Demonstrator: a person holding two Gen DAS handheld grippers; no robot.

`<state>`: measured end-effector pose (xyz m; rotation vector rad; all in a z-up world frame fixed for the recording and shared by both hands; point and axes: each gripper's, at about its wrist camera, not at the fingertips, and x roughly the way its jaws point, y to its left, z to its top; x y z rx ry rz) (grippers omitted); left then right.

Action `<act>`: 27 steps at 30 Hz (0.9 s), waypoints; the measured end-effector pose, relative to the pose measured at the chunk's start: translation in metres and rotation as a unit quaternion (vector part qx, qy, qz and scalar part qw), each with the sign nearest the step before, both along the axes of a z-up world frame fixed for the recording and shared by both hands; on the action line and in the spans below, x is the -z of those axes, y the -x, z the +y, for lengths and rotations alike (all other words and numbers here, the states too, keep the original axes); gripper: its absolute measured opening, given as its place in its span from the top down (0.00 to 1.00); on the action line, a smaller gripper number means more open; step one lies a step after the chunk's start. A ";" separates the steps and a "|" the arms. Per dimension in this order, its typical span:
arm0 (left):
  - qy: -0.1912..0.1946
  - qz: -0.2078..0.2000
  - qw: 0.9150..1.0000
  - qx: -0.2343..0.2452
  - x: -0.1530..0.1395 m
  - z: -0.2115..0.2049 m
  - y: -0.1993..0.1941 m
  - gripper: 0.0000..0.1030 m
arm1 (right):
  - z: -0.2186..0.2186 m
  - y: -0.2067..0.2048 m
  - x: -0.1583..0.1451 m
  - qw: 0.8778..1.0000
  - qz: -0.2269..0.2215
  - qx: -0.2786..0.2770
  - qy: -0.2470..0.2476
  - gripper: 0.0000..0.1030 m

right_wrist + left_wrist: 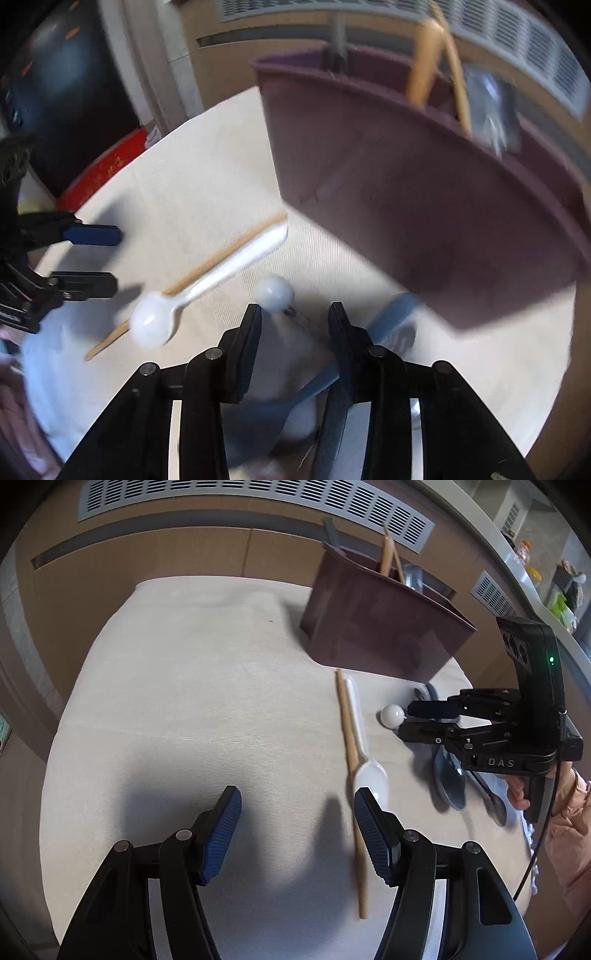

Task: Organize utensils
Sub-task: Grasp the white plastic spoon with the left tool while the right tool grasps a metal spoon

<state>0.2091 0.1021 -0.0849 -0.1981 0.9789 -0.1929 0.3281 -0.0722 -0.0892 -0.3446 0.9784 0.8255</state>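
Utensils are partly sorted: wooden sticks (388,552) already stand in the brown caddy (380,627), while in front of it lie a white spoon (364,753), chopstick (349,746) and blue spoon (388,317), both the left gripper (297,825) and right gripper (295,332) being wide and empty.

The left gripper (297,832) has black linkage arms with silver pivot screws and ribbed blue pads (221,834). The right gripper (406,720), at three o'clock in the left view, is black, marked "DAS", with a green light and a thin black cable (543,834). A pink sleeve (570,834) covers the wrist.
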 end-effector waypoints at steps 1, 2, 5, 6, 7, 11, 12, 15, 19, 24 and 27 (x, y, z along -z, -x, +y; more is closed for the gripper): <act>-0.002 0.000 1.000 0.007 0.000 -0.005 0.001 0.38 | -0.008 0.003 0.000 1.000 0.017 0.013 -0.012 0.66; -0.005 0.000 1.000 0.015 -0.001 -0.011 0.001 0.38 | -0.014 0.008 0.000 0.999 0.030 0.023 -0.022 0.66; -0.010 0.001 1.000 0.029 -0.001 -0.023 0.000 0.38 | -0.023 0.018 0.000 0.996 0.070 0.030 -0.052 0.66; -0.010 0.001 0.999 0.034 -0.002 -0.027 0.000 0.38 | -0.017 0.015 0.001 0.995 0.075 0.026 -0.056 0.66; -0.011 0.001 0.999 0.036 -0.002 -0.029 -0.001 0.38 | -0.015 0.020 0.000 0.996 0.068 0.019 -0.052 0.66; -0.017 0.001 0.999 0.039 -0.005 -0.034 0.001 0.38 | 0.004 0.036 0.003 1.000 -0.023 -0.018 0.012 0.66; -0.019 0.000 0.999 0.039 -0.005 -0.034 0.002 0.38 | 0.011 0.038 0.005 0.998 -0.045 -0.029 0.027 0.66; -0.026 -0.001 0.999 0.036 -0.008 -0.032 0.004 0.38 | 0.028 0.037 0.006 0.995 -0.077 -0.058 0.032 0.66; -0.031 -0.002 0.999 0.028 -0.011 -0.027 0.008 0.38 | 0.033 0.024 0.008 0.996 -0.064 -0.063 0.013 0.66; -0.034 0.002 0.999 0.031 -0.009 -0.029 0.009 0.38 | 0.031 0.014 -0.002 1.000 -0.020 -0.012 -0.016 0.81; -0.037 0.000 0.998 0.044 -0.007 -0.037 0.009 0.38 | 0.007 0.000 -0.014 0.997 -0.015 0.054 -0.046 0.81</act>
